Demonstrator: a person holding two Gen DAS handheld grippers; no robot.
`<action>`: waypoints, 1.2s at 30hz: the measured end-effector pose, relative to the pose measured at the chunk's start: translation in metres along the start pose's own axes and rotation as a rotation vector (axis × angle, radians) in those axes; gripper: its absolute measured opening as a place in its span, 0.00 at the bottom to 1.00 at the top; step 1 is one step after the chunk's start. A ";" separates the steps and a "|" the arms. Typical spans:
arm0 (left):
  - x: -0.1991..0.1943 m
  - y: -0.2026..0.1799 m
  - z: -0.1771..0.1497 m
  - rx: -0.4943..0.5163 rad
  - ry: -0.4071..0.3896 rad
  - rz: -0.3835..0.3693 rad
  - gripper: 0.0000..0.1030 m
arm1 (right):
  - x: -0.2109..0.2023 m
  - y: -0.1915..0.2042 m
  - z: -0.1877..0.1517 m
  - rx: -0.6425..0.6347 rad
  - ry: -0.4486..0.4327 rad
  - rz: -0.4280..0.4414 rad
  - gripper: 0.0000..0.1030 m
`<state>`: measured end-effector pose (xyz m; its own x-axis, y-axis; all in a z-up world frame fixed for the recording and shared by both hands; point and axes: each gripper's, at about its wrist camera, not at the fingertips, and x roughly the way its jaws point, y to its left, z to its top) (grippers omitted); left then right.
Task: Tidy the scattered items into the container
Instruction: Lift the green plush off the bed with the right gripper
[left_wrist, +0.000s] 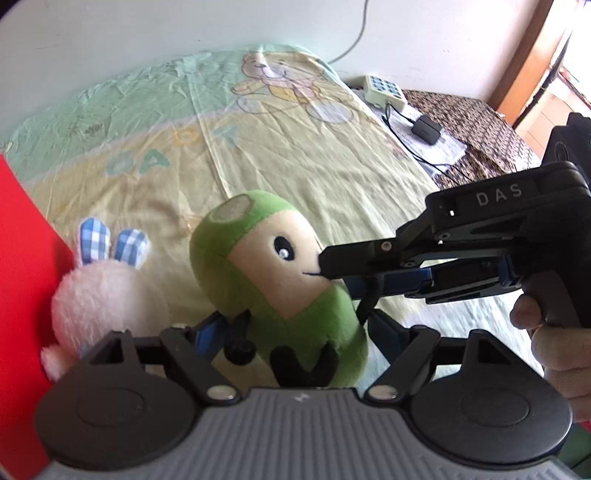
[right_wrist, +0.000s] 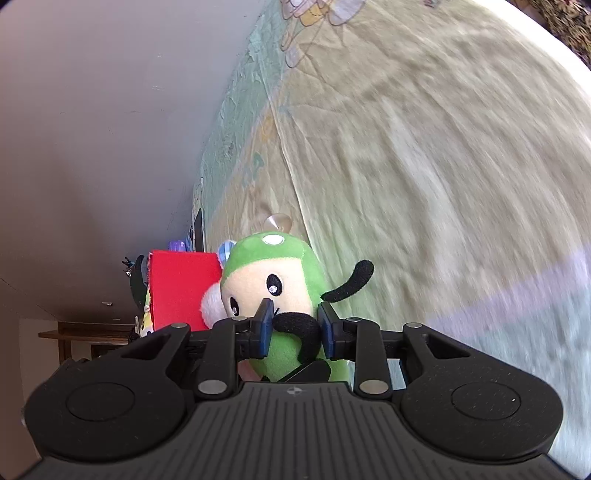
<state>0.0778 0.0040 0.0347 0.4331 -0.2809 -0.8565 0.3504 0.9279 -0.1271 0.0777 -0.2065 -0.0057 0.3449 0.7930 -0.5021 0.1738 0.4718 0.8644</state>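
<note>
Landmark: green plush doll with a cream face, embroidered eyes and thin black limbs (left_wrist: 280, 291), upright at the centre of both wrist views, above the sheet.
Right gripper (right_wrist: 295, 326): black two-finger tool with blue pads; its jaws stand narrow and are closed on one curled black limb (right_wrist: 299, 325) of the green doll, just below the doll's face. In the left wrist view the same tool (left_wrist: 343, 269) comes in from the right side of the doll, its tips at the doll's mouth.
Right hand (left_wrist: 554, 339): a person's fingers wrapped round the pistol handle of that tool, to the right of the doll.
Left gripper (left_wrist: 295, 328): jaws stand fairly wide, one blue pad (left_wrist: 205, 330) on each flank of the doll's lower body; whether the pads press on the plush cannot be told.
White fluffy plush rabbit with blue-checked ears (left_wrist: 107, 291): just left of the doll, against the red wall.
Container: red box with flat sides (left_wrist: 26, 266), left of the rabbit and the doll; behind the doll's left side in the right wrist view (right_wrist: 181, 288).
Support: pale yellow and green bed sheet printed with a cartoon bear (left_wrist: 280, 155), spread beneath and behind the doll.
Background: white multi-socket power strip (left_wrist: 384, 90) and small black adapter (left_wrist: 426, 129), well beyond the doll to its upper right.
</note>
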 end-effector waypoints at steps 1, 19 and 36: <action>-0.002 -0.004 -0.006 0.019 0.009 -0.002 0.79 | -0.001 -0.003 -0.008 0.009 0.001 -0.002 0.29; -0.067 0.007 -0.098 0.055 0.041 -0.090 0.78 | 0.011 0.026 -0.101 -0.128 0.131 -0.026 0.32; -0.080 0.042 -0.117 -0.090 -0.018 -0.064 0.87 | 0.013 0.059 -0.097 -0.321 0.065 -0.120 0.58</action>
<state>-0.0391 0.0943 0.0393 0.4270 -0.3436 -0.8364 0.3019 0.9261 -0.2263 0.0031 -0.1310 0.0366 0.2788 0.7423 -0.6093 -0.0933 0.6524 0.7521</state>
